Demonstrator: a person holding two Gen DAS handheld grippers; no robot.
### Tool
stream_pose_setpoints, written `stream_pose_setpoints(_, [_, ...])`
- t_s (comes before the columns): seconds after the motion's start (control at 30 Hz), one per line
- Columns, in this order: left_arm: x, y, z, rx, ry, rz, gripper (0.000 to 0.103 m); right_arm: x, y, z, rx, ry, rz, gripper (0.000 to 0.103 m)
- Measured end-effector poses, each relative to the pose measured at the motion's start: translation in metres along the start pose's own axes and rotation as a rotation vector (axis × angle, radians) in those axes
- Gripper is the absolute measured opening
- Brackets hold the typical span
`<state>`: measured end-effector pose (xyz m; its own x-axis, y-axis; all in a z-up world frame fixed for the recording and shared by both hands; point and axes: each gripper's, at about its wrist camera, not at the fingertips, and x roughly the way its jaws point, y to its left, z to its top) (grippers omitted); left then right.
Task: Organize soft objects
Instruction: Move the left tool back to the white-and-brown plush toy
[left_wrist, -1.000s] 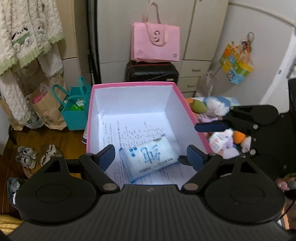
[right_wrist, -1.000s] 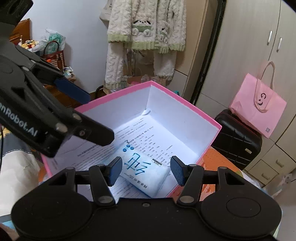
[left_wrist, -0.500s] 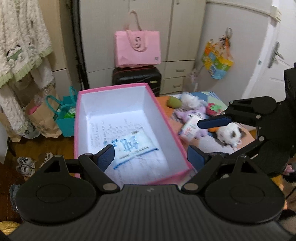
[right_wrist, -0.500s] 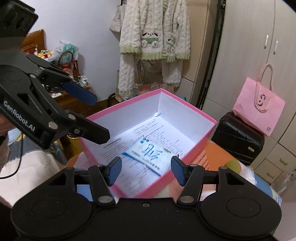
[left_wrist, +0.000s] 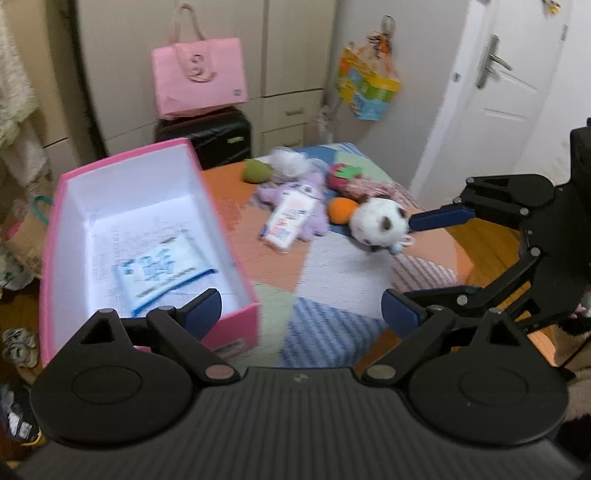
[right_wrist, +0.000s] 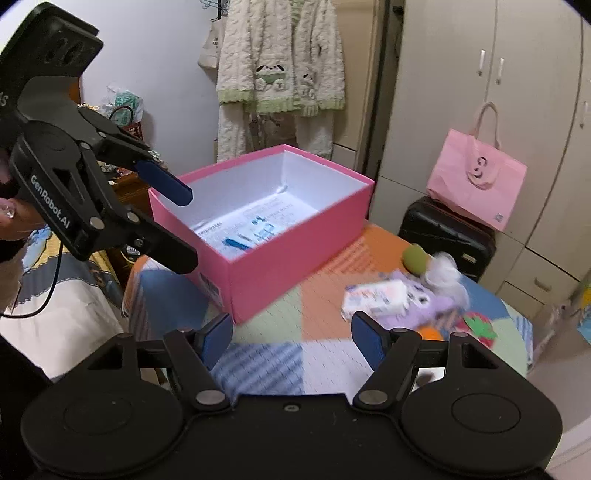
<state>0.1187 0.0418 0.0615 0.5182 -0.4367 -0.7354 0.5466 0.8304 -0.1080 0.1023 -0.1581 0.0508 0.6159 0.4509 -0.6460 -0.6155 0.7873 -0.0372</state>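
A pink box (left_wrist: 236, 332) stands at the left of the patchwork table cover (left_wrist: 325, 269), with a white-and-blue tissue pack (left_wrist: 162, 269) lying flat inside. My left gripper (left_wrist: 303, 314) hovers over the cover just right of the box, its jaws opening with nothing between them. A little further right my right gripper (left_wrist: 424, 256) is also opening and empty, one fingertip close to a white plush (left_wrist: 376, 221). In the right wrist view, the right gripper (right_wrist: 293, 341) hangs before the box (right_wrist: 295, 258), the left gripper (right_wrist: 177, 225) beside it. A purple plush (left_wrist: 310, 192) lies under a second white packet (left_wrist: 290, 221).
More soft toys lie at the far end of the cover: a green ball (left_wrist: 256, 171), a strawberry (left_wrist: 343, 175), an orange piece (left_wrist: 341, 210). Behind stand a black suitcase (left_wrist: 218, 133) with a pink bag (left_wrist: 199, 77), cupboards and a door (left_wrist: 495, 96). A fleece garment (right_wrist: 280, 62) hangs left.
Both grippers have drawn back out of the box and swung right over the table cover, their jaws wider. The tissue pack stays lying in the box.
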Motion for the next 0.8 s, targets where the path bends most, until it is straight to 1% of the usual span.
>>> stream_pose_setpoints(0.13, [0.016,-0.016,0.000,0.024,0.007,-0.025,0.095,-0.007,-0.016,-0.020,0.033,0.004,-0.018,0.076])
stream_pose_setpoints(0.3, [0.036,-0.031,0.006,0.038,0.019,-0.062,0.095,-0.009,-0.042,-0.047,0.108,0.021,-0.040,0.076])
stream_pose_setpoints(0.53, [0.070,-0.047,0.016,0.043,0.054,-0.126,0.095,-0.002,-0.073,-0.077,0.182,0.065,-0.075,0.077])
stream_pose_setpoints(0.73, [0.104,-0.054,0.026,0.019,0.064,-0.175,0.095,0.012,-0.096,-0.095,0.218,0.071,-0.094,0.078])
stream_pose_setpoints(0.8, [0.116,-0.056,0.031,0.013,0.085,-0.198,0.095,0.020,-0.103,-0.099,0.234,0.075,-0.099,0.078])
